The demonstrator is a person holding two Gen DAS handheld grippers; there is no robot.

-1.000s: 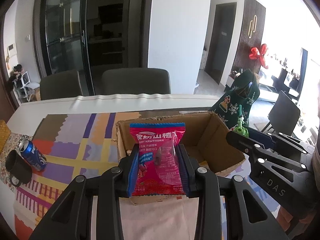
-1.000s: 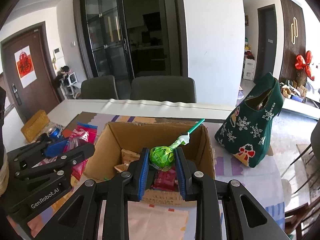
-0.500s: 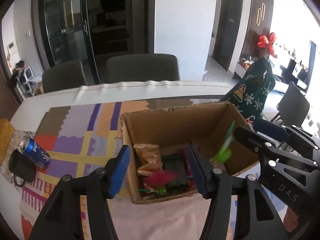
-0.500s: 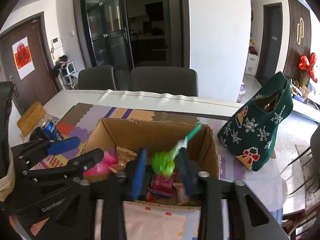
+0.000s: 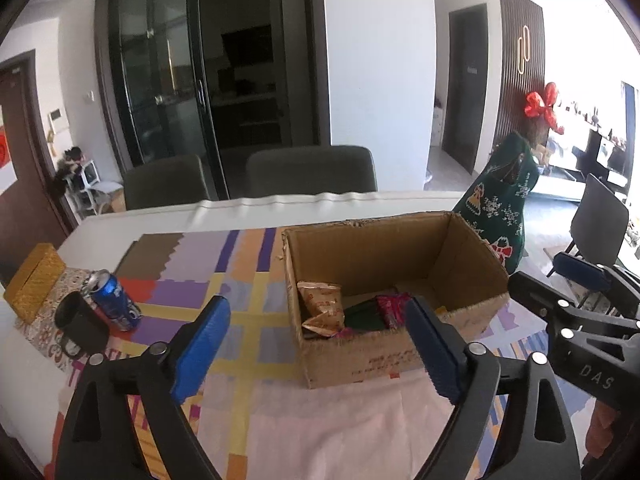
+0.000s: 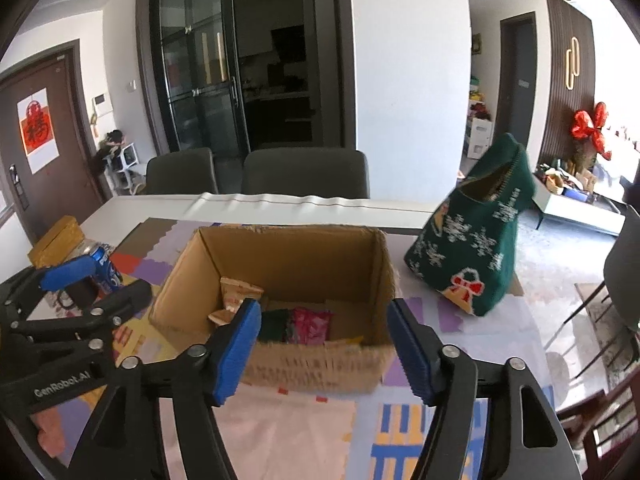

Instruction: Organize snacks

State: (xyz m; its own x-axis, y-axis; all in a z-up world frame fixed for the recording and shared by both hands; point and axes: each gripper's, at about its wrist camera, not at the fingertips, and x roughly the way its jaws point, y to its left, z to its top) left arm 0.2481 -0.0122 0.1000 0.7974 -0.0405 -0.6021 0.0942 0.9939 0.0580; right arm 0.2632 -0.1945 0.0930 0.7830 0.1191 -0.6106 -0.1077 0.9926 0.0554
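Observation:
An open cardboard box (image 5: 394, 356) (image 6: 316, 366) stands on the patterned tablecloth, with several snack packets lying in it: a tan packet (image 5: 322, 306) (image 6: 236, 296), a dark green one (image 5: 362, 316) (image 6: 274, 324) and a pink-red one (image 5: 394, 308) (image 6: 310, 326). My left gripper (image 5: 318, 350) hangs in front of the box, its jaws opening wide with nothing between them. My right gripper (image 6: 324, 346) hovers at the box's near wall, its jaws also opening and bare. Each gripper shows at the edge of the other's view. The green lollipop is out of sight.
A blue soda can (image 5: 114, 300) (image 6: 106, 266) and a black mug (image 5: 82, 330) sit left of the box, with a yellow box (image 5: 34, 282) beyond them. A green knitted bag (image 6: 476, 240) (image 5: 502, 204) stands to the right. Two grey chairs (image 6: 304, 174) line the table's far side.
Both grippers let go: the pink hawthorn packet left the left jaws and the green lollipop left the right jaws, both dropping into the box. Both grippers then drew back with jaws widening.

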